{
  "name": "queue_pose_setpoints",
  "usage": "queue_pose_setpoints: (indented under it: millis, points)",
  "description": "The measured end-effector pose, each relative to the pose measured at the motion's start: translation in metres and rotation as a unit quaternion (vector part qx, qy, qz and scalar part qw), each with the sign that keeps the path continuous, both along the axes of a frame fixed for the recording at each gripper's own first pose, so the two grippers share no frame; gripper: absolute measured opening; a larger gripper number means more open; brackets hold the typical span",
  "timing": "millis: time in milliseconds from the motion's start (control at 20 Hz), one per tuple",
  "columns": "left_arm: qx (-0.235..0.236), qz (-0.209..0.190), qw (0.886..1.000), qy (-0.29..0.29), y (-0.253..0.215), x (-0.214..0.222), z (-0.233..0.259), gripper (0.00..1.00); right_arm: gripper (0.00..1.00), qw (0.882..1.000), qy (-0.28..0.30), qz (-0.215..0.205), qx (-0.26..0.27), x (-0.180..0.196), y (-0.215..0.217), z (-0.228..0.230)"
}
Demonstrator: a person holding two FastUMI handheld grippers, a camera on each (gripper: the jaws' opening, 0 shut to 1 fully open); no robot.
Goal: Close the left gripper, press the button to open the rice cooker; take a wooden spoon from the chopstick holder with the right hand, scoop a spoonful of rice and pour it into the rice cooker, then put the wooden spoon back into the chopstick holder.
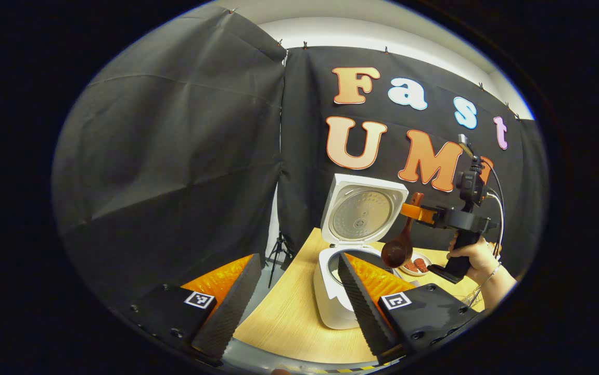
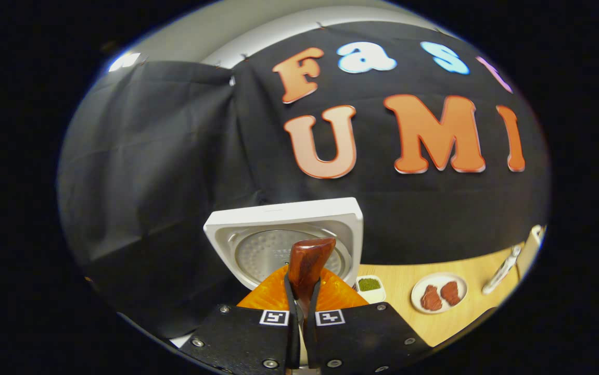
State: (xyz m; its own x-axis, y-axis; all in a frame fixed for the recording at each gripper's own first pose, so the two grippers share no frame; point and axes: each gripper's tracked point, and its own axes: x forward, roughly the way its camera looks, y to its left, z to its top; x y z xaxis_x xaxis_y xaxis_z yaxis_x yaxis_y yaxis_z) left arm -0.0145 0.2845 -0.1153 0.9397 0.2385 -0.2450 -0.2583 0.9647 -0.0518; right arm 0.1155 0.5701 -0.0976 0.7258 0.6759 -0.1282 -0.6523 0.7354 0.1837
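Black-cloth booth, pale wooden table (image 1: 289, 317); ahead of my left tongs (image 1: 294, 297), jaws wide and empty, sits the white rice cooker (image 1: 333, 299), lid up. Right tongs (image 2: 303, 307) clamp the dark brown wooden spoon (image 2: 307, 263) by its handle: stiff, light, glossy, so probably slippery; I'd keep the grip near the handle end.

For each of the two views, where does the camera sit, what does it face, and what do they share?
Left gripper view: rides the open left gripper, facing the open rice cooker; the person's hand holds the right gripper with a wooden spoon.
Right gripper view: rides the right gripper, clamped on the spoon's handle.
Shared: cooker lid, spoon, table.
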Motion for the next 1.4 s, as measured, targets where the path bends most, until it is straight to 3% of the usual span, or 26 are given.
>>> queue_pose_setpoints:
  millis: [250,400,550,750,1000,1400]
  points:
    - [-0.002,-0.018,1.000,-0.002,-0.019,0.005,0.005,1.00,0.05,0.989,0.084,-0.042,0.110,0.020,-0.063,0.009]
    - [0.006,-0.035,0.999,-0.004,-0.036,0.011,0.009,1.00,0.00,0.976,0.122,-0.070,0.164,0.032,-0.117,0.014]
    - [0.008,-0.052,0.999,-0.003,-0.054,0.017,0.010,1.00,0.04,0.962,0.137,-0.109,0.207,0.044,-0.185,0.018]
    - [0.008,-0.068,0.998,-0.006,-0.078,0.024,0.012,1.00,0.05,0.955,0.123,-0.175,0.203,0.048,-0.288,0.009]
    - [0.017,-0.073,0.997,-0.008,-0.099,0.032,0.016,1.00,0.05,0.943,0.115,-0.244,0.197,0.046,-0.381,0.004]
    - [0.029,-0.055,0.998,-0.010,-0.119,0.037,0.025,1.00,0.04,0.931,0.115,-0.303,0.168,0.040,-0.486,-0.029]
